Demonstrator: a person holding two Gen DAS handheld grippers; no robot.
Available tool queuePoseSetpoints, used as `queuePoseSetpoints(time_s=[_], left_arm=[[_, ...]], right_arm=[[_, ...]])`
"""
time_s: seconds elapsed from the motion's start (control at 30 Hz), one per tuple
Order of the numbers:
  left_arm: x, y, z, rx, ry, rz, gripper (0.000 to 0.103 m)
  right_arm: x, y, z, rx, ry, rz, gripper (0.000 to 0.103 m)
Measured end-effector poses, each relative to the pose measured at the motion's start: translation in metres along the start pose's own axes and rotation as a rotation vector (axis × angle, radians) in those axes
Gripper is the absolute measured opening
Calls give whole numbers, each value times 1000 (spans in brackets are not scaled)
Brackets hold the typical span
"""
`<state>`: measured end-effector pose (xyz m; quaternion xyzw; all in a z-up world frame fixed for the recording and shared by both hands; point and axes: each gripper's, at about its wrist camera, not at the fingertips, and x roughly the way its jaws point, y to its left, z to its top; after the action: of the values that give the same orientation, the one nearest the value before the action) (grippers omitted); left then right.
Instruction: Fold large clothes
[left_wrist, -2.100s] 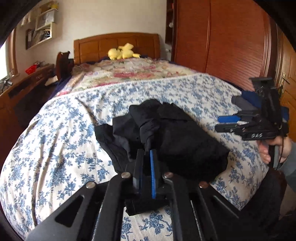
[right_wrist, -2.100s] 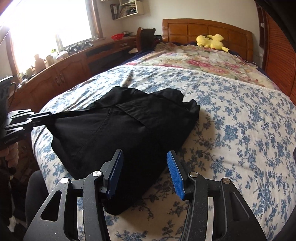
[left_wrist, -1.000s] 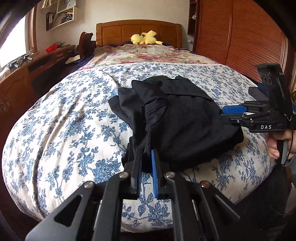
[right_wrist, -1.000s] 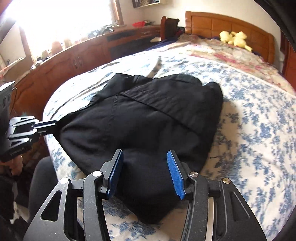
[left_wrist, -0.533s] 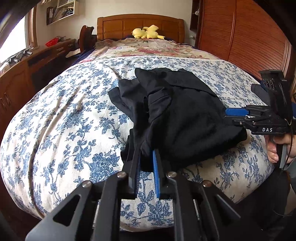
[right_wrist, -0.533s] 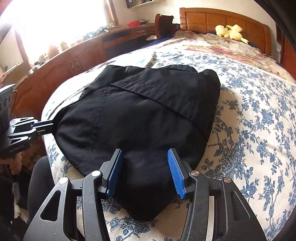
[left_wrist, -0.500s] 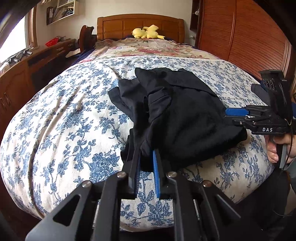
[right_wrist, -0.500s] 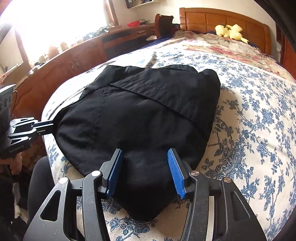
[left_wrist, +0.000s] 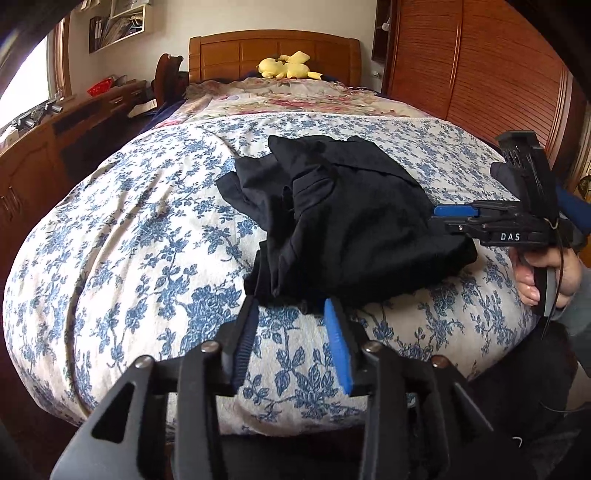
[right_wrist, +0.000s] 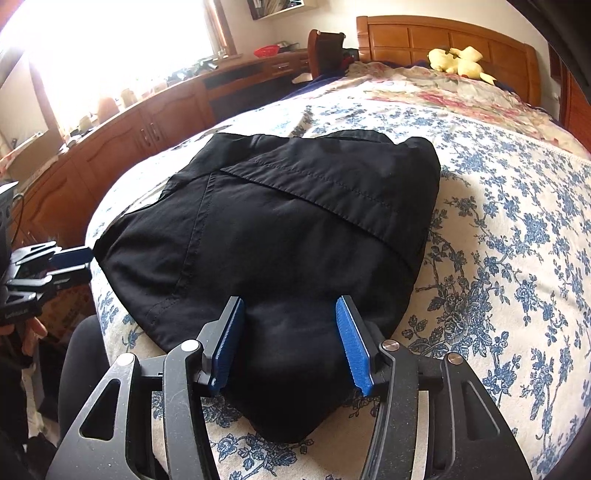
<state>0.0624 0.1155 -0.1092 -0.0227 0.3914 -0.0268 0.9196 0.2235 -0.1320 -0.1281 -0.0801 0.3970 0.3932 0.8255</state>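
- Black cloth, a folded garment (right_wrist: 295, 229), lies in a bundle near the foot end of the bed (left_wrist: 122, 236), on the blue-flowered quilt.
- Left gripper (left_wrist: 291, 314) sits at the garment's near left edge; its jaws are opening, the blue pads clear of the fabric, with only quilt showing between them and the hem just past the tips.
- Right gripper (right_wrist: 291, 314) hangs low over the garment's near right corner, jaws spread; the cloth fills the gap between the pads, though neither pad presses on it.
- From the left wrist view the right gripper shows side-on at the garment's far edge, held in a hand (left_wrist: 546, 273) with a grey sleeve.
- The garment's left side is rumpled, with folds piled up; its right side lies smooth, a stitched flap running slantwise across it.
- Beyond the blue quilt a second cover (left_wrist: 295, 96) with pink flowers runs up to the wooden headboard (left_wrist: 273, 51), where a yellow plush toy (left_wrist: 288, 66) lies.
- A long wooden desk (right_wrist: 155, 122) with cupboards stands along the window side, cluttered with small things too blurred to name; a chair back (right_wrist: 327, 48) rises beside the headboard.
- Slatted wooden wardrobe doors (left_wrist: 480, 74) close off the other side.
- Nothing lies between either gripper and the garment.
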Motion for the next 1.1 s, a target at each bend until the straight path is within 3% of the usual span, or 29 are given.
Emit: queuePoseSetpoints(time_s=[0.3,0.47,0.57,0.7,0.93,1.1], left_arm=[[41,3,-4,-40,53,-12,45],[55,11,1,-72,54,5,61],[59,13,2,-80,55,-2,62],[59,12,1,-76,48,10,62],[39,7,-5,-80,6,11,62],[25,2,-8,-74,-23,-36,40]], right_arm=[[-2,1,0,-1,-3,2,53],[-3,1,0,0,-4,6,53],[-4,0,1,0,-4,10,54],[-9,-3,8,-10,4,-9,56],[-1,-31,37,-30,-2,-135,56],[16,-61,61,5,-12,-155,56]])
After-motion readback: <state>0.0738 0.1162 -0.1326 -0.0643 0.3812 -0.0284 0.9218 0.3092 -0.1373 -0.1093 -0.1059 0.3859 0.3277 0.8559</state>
